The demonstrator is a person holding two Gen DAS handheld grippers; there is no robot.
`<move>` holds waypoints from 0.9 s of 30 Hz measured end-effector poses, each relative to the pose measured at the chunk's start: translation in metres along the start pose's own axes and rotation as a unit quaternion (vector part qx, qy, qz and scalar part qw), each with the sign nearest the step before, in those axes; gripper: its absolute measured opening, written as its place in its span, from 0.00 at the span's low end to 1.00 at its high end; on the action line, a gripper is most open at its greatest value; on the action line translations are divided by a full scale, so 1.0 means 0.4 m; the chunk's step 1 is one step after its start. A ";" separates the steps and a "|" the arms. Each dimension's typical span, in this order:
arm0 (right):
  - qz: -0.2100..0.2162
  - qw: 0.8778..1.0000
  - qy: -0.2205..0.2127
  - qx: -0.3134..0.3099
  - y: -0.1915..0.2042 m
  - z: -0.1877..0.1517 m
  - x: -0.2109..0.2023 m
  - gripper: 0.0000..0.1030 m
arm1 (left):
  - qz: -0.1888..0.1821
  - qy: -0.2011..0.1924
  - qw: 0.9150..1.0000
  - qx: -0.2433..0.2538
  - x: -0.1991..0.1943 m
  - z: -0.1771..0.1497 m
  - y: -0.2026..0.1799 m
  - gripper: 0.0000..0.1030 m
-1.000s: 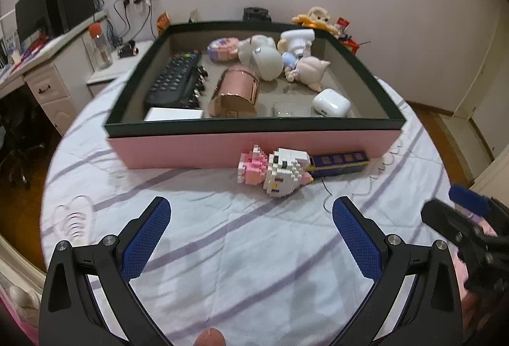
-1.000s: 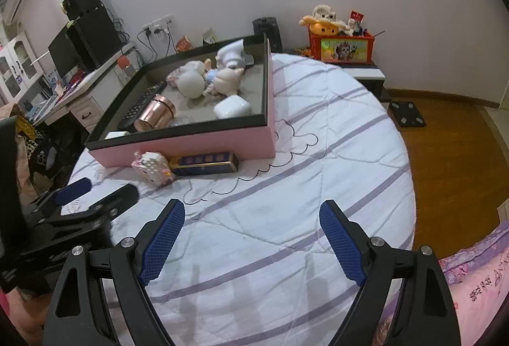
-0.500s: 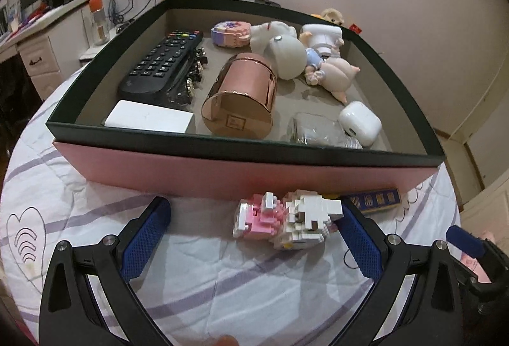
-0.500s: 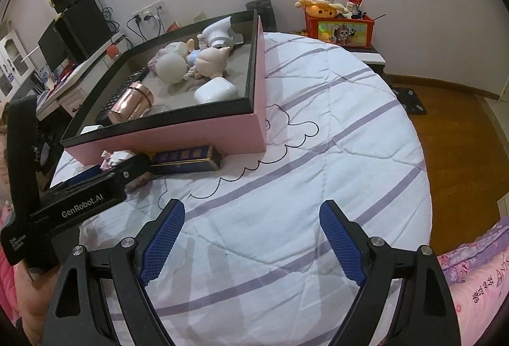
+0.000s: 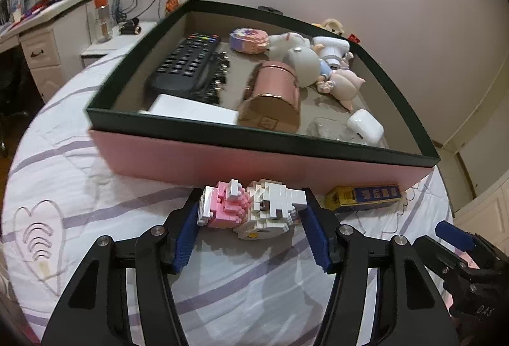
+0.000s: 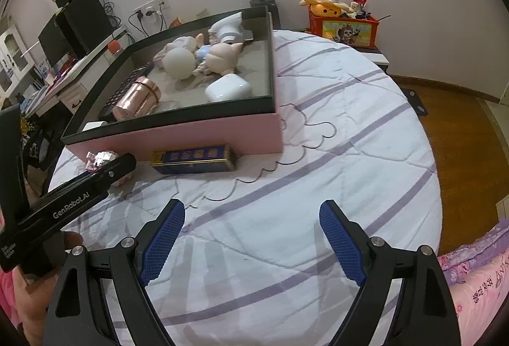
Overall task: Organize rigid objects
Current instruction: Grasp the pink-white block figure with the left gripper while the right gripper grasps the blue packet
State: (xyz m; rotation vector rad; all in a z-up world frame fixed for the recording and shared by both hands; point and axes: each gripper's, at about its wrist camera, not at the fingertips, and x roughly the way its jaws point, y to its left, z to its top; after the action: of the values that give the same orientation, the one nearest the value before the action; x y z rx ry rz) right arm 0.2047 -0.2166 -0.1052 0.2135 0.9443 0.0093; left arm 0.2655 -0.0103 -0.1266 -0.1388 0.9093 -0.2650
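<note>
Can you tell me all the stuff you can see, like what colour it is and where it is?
Box: one, pink sides, dark rim, on the bed.
Remote: one, black, in the box, left side.
Round tin: one, rose gold, lying in the middle of the box.
Earbud case: one, white, near right corner of the box.
Toy figures: a few, white, pink and blue, at the back of the box.
Brick toy: one, pink and white, on the quilt in front of the box.
Small packet: one, blue and gold, beside the brick toy.
Quilt: one, white with purple stripes.
Left gripper: jaws closing around the brick toy.
Right gripper: jaws open, nothing between them.
</note>
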 end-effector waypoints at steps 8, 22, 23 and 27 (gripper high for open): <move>0.008 1.000 -0.001 -0.002 0.057 0.001 0.018 0.86 | 0.027 -0.019 0.999 -0.001 -0.064 -0.014 0.059 0.59; -0.027 1.000 0.007 -0.009 0.151 0.050 0.134 0.86 | 0.035 -0.024 0.999 0.008 -0.122 -0.034 0.099 0.59; -0.033 0.999 0.005 -0.010 0.157 0.053 0.140 0.86 | 0.035 -0.024 0.999 0.009 -0.122 -0.034 0.098 0.59; -0.055 0.998 -0.001 -0.014 0.168 0.051 0.150 0.85 | 0.032 -0.024 0.999 0.010 -0.125 -0.034 0.098 0.59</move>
State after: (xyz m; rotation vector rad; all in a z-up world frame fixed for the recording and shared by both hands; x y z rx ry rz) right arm 0.2620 -0.1484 -0.1296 0.1349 0.9527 -0.0795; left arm 0.2322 0.0415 -0.1060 -0.0971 0.8612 -0.2108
